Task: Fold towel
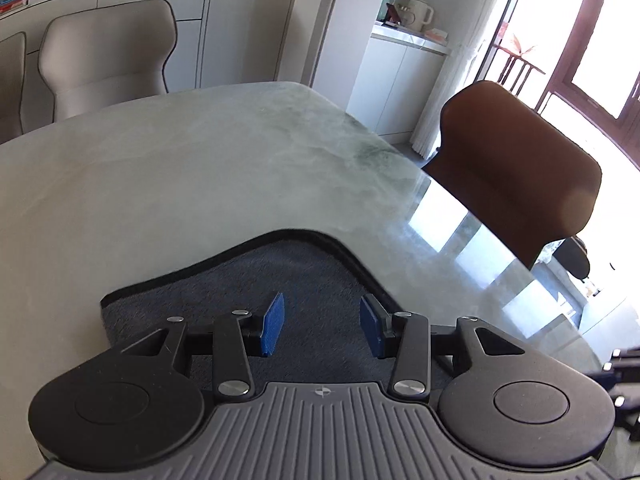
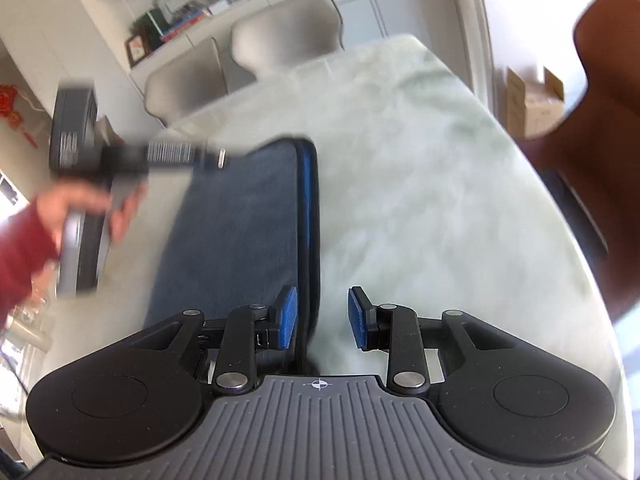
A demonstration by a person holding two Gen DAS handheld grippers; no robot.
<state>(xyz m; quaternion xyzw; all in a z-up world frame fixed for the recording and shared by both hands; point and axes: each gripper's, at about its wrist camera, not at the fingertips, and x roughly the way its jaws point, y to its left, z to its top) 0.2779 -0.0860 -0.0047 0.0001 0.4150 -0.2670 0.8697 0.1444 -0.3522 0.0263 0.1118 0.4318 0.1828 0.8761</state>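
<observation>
Clearly our left gripper (image 1: 322, 326) and right gripper (image 2: 322, 318) both hang spread and empty over the soft, limp blue towel (image 2: 240, 216) lying on the table (image 1: 168, 168), best pinched at its bound edge.

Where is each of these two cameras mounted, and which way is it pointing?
Left wrist: sits on the left tongs, looking across the blue towel and marble table; only its own open blue-padded fingers show.
Right wrist: sits on the right tongs, looking along the towel's edge; a hand in a red sleeve shows.
Shared: towel, table, brown chair.
</observation>
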